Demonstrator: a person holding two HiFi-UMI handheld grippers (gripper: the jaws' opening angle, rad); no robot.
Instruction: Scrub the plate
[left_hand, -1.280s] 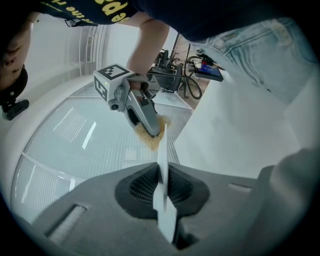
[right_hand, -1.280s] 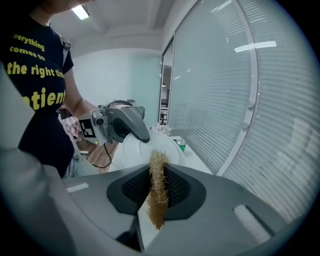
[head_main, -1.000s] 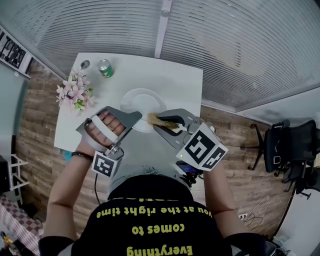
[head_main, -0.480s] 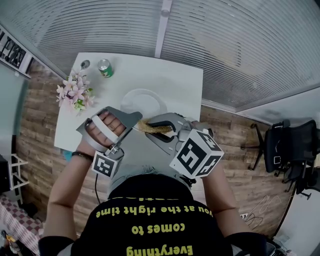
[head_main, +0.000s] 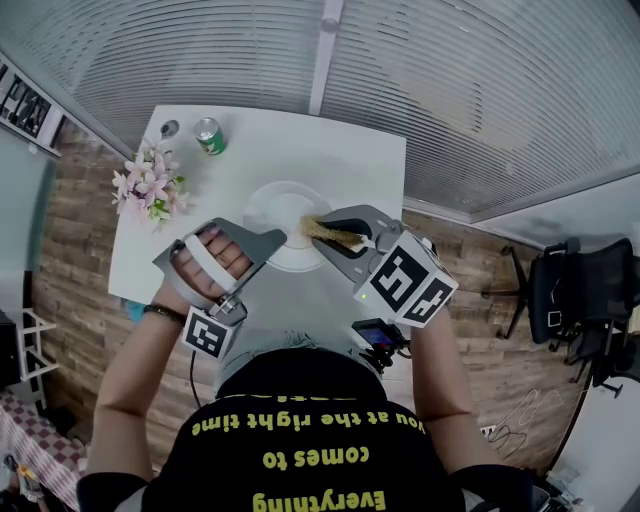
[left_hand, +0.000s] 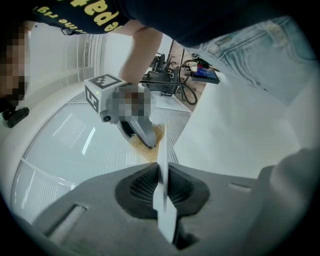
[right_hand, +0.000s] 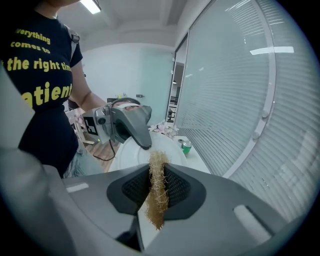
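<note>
Print: yellow lettering on the person's black T-shirt (head_main: 300, 455) reads "Everything comes to you at the right time", upside down in the head view. The label on the green can (head_main: 210, 136) is too small to read.

Tools: left gripper (head_main: 268, 240) has its jaws pressed onto the near-left rim of the white plate (head_main: 280, 205). The left gripper view shows the rim edge-on between the pads. Right gripper (head_main: 335, 236) pinches a tan fibrous scrubber (head_main: 320, 229), which lies on the right part of the plate.

Change: half a second ago the scrubber sat at the plate's near-left rim, just beside the left gripper's tip. It is now further right, close to its place a second ago. The left gripper keeps its hold and place.

Surface: white square table (head_main: 370, 170). The plate is mid-table, toward the near edge. Can at the far-left corner, pink flowers (head_main: 148, 186) on the left edge.

Room: wood-plank floor (head_main: 75, 220), slatted glass wall (head_main: 470, 90), black office chair (head_main: 580, 295) right of the table.
</note>
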